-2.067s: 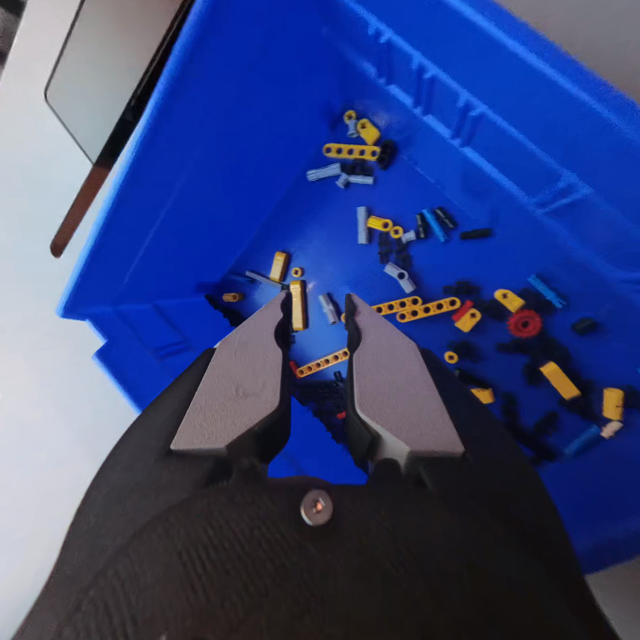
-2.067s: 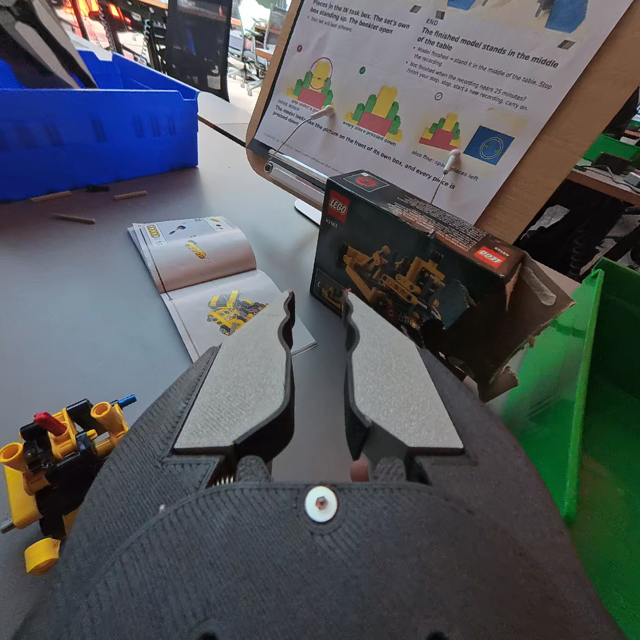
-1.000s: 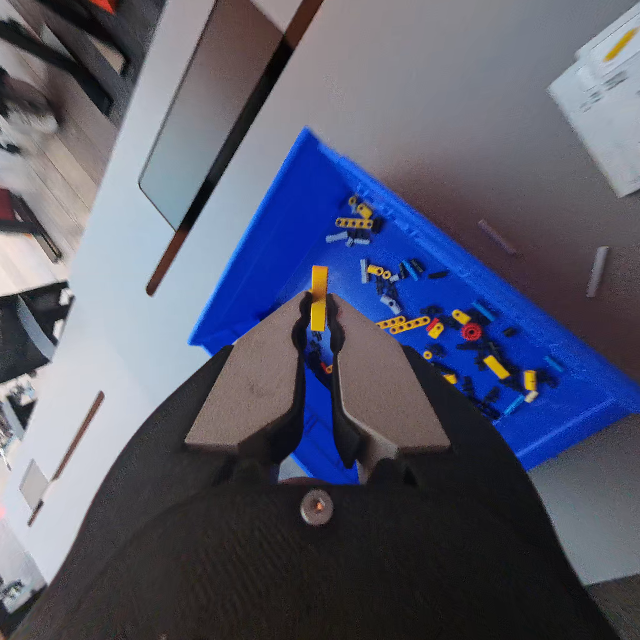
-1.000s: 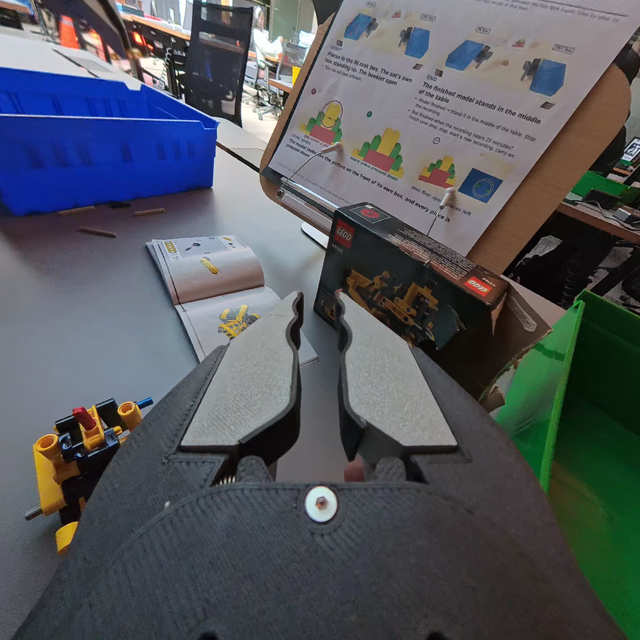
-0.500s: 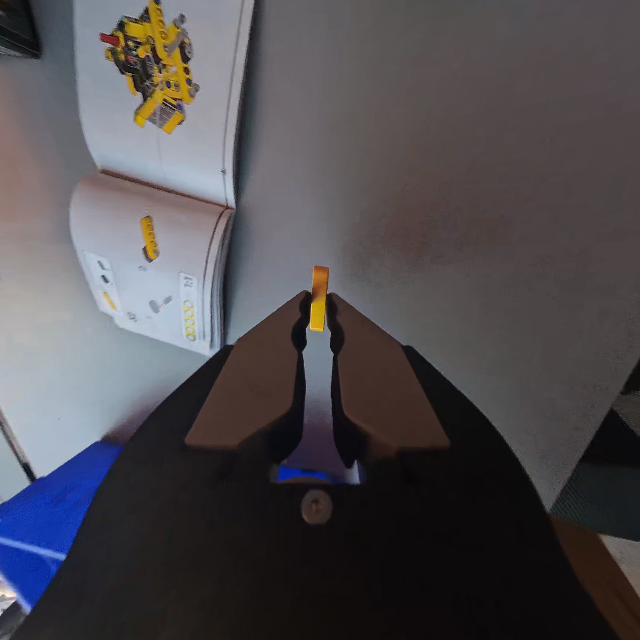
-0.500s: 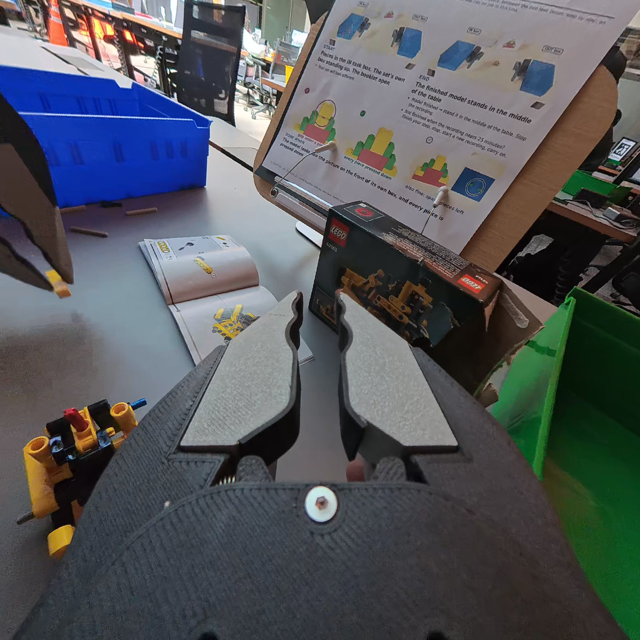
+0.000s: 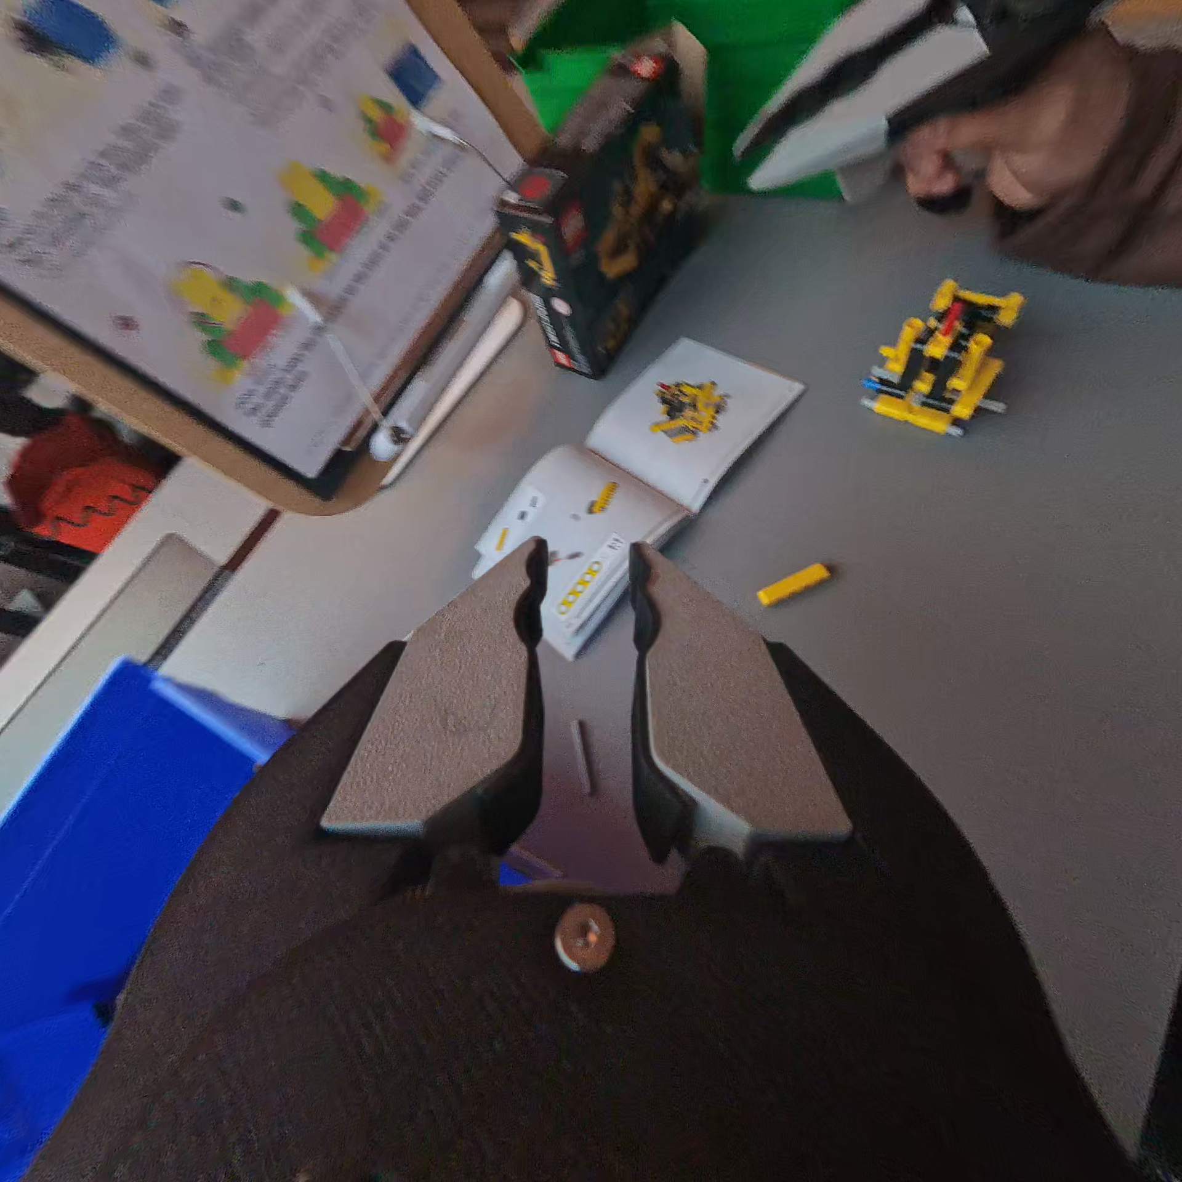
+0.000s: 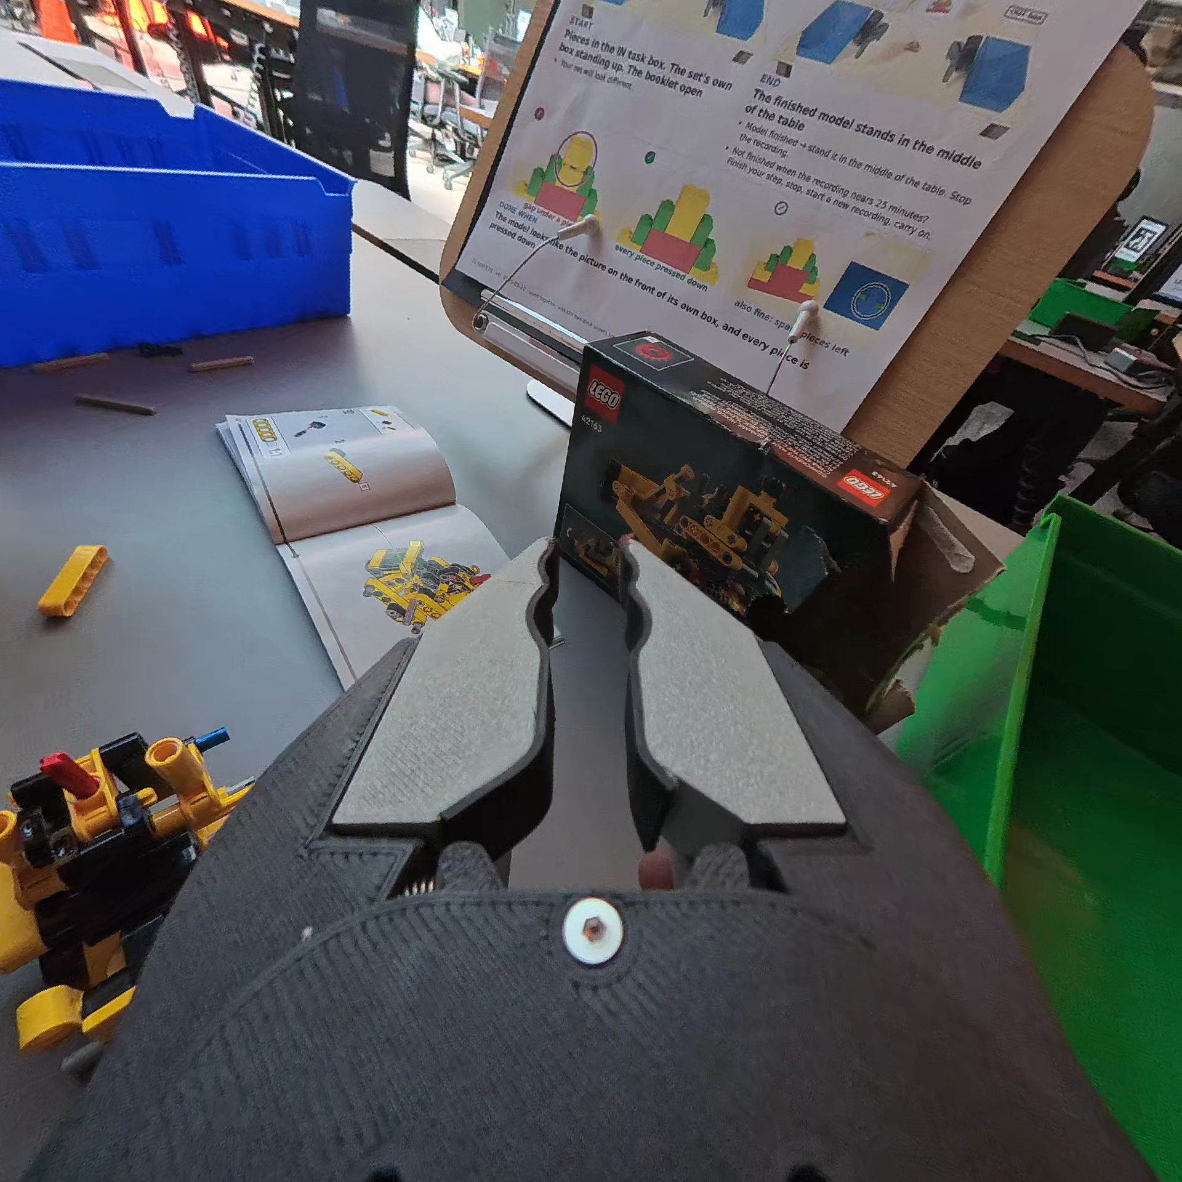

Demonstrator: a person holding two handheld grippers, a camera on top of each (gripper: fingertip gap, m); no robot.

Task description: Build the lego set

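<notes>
A yellow beam (image 7: 793,583) lies loose on the grey table, to the right of the open instruction booklet (image 7: 639,486); it also shows in the right wrist view (image 8: 72,580). My left gripper (image 7: 587,551) is open and empty, held above the table near the booklet's edge. The half-built yellow and black model (image 7: 935,359) stands farther right; it also shows in the right wrist view (image 8: 89,844). My right gripper (image 8: 587,549) is open and empty, pointing at the set's box (image 8: 723,499), with the model at its lower left.
A blue parts bin (image 8: 160,224) stands at the far left, its corner (image 7: 96,831) beside my left gripper. A green bin (image 8: 1087,767) is at the right. An instruction board (image 8: 767,160) leans behind the box. Thin brown sticks (image 8: 115,404) lie near the blue bin.
My left gripper carried the yellow beam from the blue bin over the table, opened and let it go; the beam now lies on the table. The right gripper has stayed nearly still.
</notes>
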